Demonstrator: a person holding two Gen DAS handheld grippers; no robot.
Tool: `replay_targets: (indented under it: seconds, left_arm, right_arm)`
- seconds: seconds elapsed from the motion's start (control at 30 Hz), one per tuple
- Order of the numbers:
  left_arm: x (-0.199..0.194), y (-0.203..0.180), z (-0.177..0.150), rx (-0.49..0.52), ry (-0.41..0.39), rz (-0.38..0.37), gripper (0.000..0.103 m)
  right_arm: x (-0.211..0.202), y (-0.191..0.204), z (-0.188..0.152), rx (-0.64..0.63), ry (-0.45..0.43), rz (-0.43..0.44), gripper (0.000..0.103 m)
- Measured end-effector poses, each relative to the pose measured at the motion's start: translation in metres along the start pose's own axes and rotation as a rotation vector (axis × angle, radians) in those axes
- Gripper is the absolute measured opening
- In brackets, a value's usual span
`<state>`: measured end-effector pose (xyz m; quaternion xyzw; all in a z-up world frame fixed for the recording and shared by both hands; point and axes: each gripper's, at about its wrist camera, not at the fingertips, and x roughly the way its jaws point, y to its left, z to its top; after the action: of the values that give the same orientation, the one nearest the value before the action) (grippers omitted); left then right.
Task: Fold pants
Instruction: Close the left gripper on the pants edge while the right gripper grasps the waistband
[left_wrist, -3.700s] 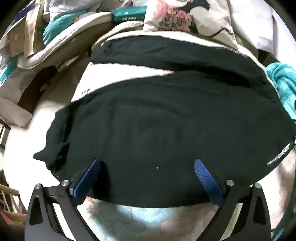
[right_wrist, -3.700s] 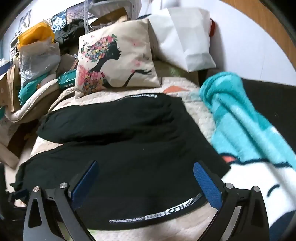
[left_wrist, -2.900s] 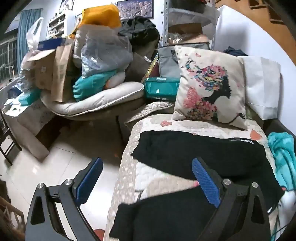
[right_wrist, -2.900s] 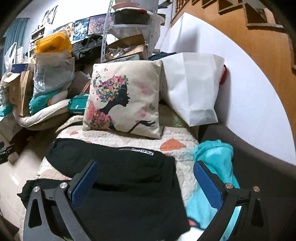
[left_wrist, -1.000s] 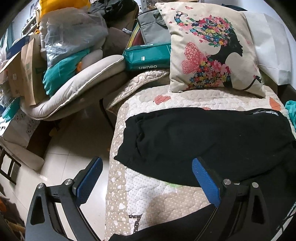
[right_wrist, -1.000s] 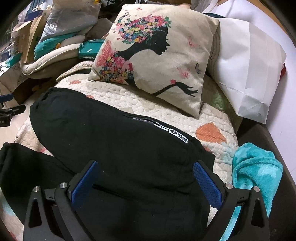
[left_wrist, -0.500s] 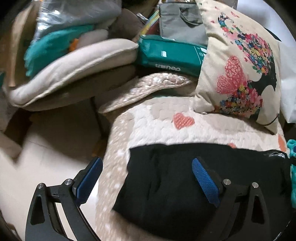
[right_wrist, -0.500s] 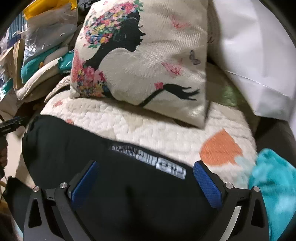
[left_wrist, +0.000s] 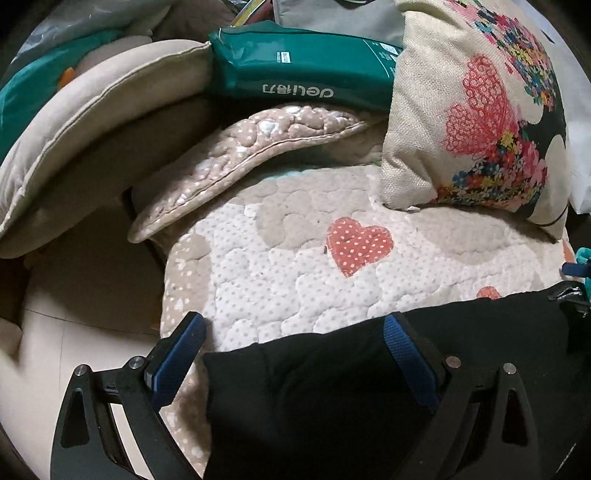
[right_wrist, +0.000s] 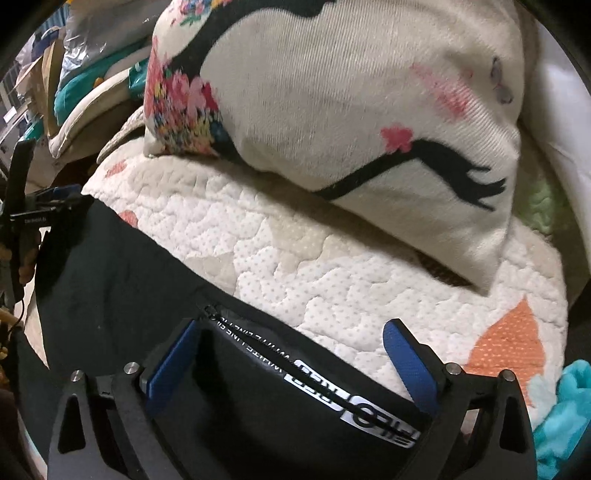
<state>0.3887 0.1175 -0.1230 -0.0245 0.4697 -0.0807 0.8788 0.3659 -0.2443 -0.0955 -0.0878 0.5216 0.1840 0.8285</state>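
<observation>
Quilted bed (left_wrist: 295, 266) — pale floor (left_wrist: 81, 343), seemingly.

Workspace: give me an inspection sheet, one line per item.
Surface: quilted heart-print cover, part bare.
Job's things: black pants lying flat; white-lettered band toward right gripper.
Clutter: printed cushion, green pack, teal blanket.
Grippers: left gripper open over the pants' end; right gripper open over the lettered band.
Cables: thin cord at left edge of the right wrist view.
Surroundings: beige pad, pale floor.
</observation>
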Motion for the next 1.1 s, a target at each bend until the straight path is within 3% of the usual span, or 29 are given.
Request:
replay_targets:
  seconds: [0.1, 0.2, 0.33, 0.37, 0.43, 0.5, 0.53, 0.63, 0.77, 0.87, 1.1]
  left_arm:
    - [0.0, -0.002, -0.004, 0.008, 0.006, -0.032, 0.092]
    - [-0.004, -0.004, -0.005, 0.019, 0.012, -0.05, 0.075]
    - [-0.011, -0.007, -0.002, 0.034, 0.028, -0.103, 0.023]
    - [-0.012, -0.009, 0.0, 0.033, 0.034, -0.113, 0.019]
    - [-0.013, -0.017, 0.001, 0.06, 0.031, -0.1, 0.016]
    - [-0.015, -0.022, -0.001, 0.075, 0.027, -0.086, 0.014]
    - [-0.02, -0.021, -0.004, 0.073, 0.024, -0.083, 0.014]
    - [-0.03, -0.024, -0.007, 0.062, 0.013, -0.074, 0.014]
    - [-0.054, -0.027, -0.009, 0.066, -0.015, -0.068, 0.014]
    - [-0.073, -0.029, -0.012, 0.063, -0.039, -0.068, 0.014]
    - [-0.13, -0.039, -0.024, 0.065, -0.102, -0.071, 0.014]
  right_arm:
    - [0.006, 0.004, -0.003, -0.011, 0.013, 0.008, 0.099]
    - [0.008, 0.005, -0.003, -0.011, 0.013, 0.009, 0.098]
    - [0.01, 0.008, -0.002, -0.02, 0.022, 0.005, 0.098]
    - [0.011, 0.008, -0.001, -0.021, 0.024, 0.011, 0.095]
    - [0.013, 0.011, 0.001, -0.023, 0.027, 0.026, 0.089]
    - [0.011, 0.014, 0.001, -0.027, 0.027, 0.053, 0.074]
    - [0.01, 0.016, 0.001, -0.025, 0.031, 0.072, 0.061]
    - [0.007, 0.015, 0.003, 0.009, 0.056, 0.1, 0.041]
    - [-0.004, 0.016, 0.0, 0.034, 0.053, 0.11, 0.024]
    - [-0.016, 0.022, -0.003, 0.035, 0.042, 0.09, 0.016]
    - [-0.065, 0.031, -0.02, 0.064, -0.006, 0.082, 0.014]
